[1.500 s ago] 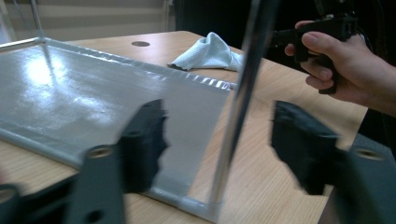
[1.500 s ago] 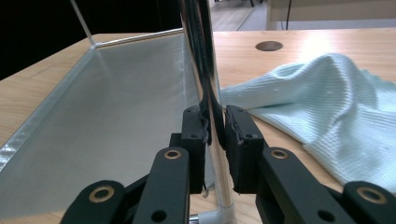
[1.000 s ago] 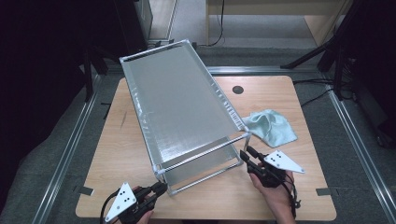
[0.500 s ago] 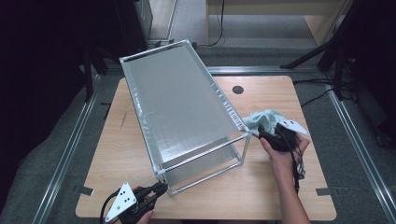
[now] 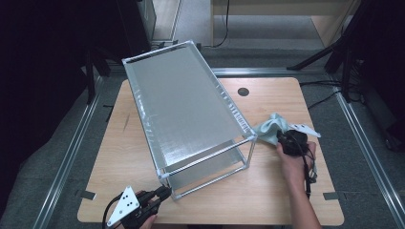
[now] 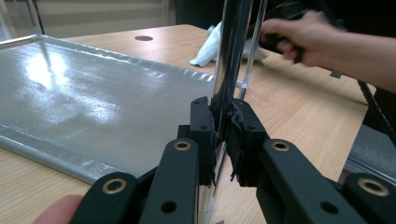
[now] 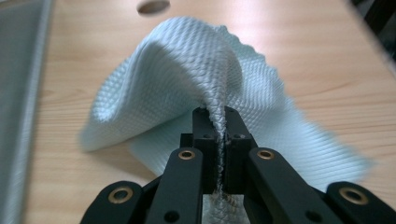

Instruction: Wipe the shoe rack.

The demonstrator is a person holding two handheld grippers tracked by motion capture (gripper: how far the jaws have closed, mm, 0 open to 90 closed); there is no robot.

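- The left gripper (image 5: 162, 192) is at the near left edge of the wooden table (image 5: 286, 200), and its jaws are pressed together on the lower front corner post (image 6: 229, 70) of the metal-framed rack (image 5: 186, 109).
- In the left gripper view, the two black pads (image 6: 201, 126) sit on both sides of this shiny post, with no gap visible.
- The rack stands in the middle of the table, with a grey mesh shelf on top that slopes up toward the far side and a second shelf (image 6: 93, 102) low near the tabletop.
- The right gripper (image 5: 279, 137) is at the right side of the table, just beside the front right corner of the rack.
- Its jaws have just been closing, and now they are clamped on a raised fold of the light blue cloth (image 7: 187, 74).
- In the right gripper view, the pinched fold stands up between the pads, and the other parts of the cloth lie spread on the wood around it.
- The cloth (image 5: 267, 128) lies on the table to the right of the rack, very near its corner post; I cannot tell if it touches the frame.
- A small round hole (image 5: 243, 91) is in the tabletop, farther back from the cloth.
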